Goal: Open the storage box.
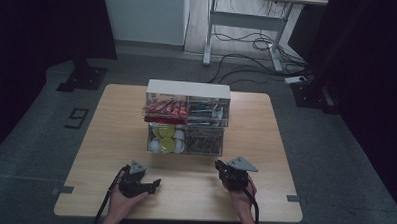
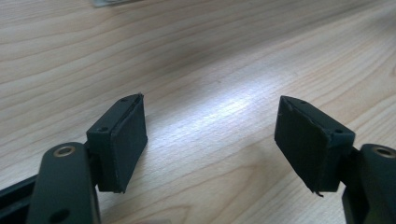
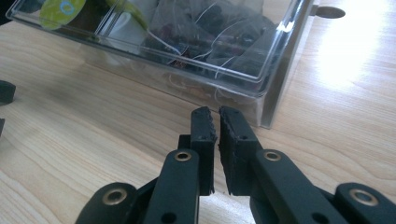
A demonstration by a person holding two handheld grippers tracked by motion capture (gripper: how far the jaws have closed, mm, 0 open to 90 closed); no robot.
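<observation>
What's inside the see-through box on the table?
The clear box holds red packets top left, round yellow-green and white lids bottom left, and dark wrapped bits bottom right. What lies beneath those layers is covered.

Camera layout: one fixed overhead view, two gripper-mounted views.

The high view looks forward and down from above the person's side, taking in the whole tabletop point(image 1: 110, 134) from a distance. The left gripper point(image 2: 210, 140) view sits low and close, facing along its jaws over bare wood. The right gripper point(image 3: 215, 122) view, equally close, faces the clear drawer box point(image 3: 196, 60), which the high view shares at mid-table.
</observation>
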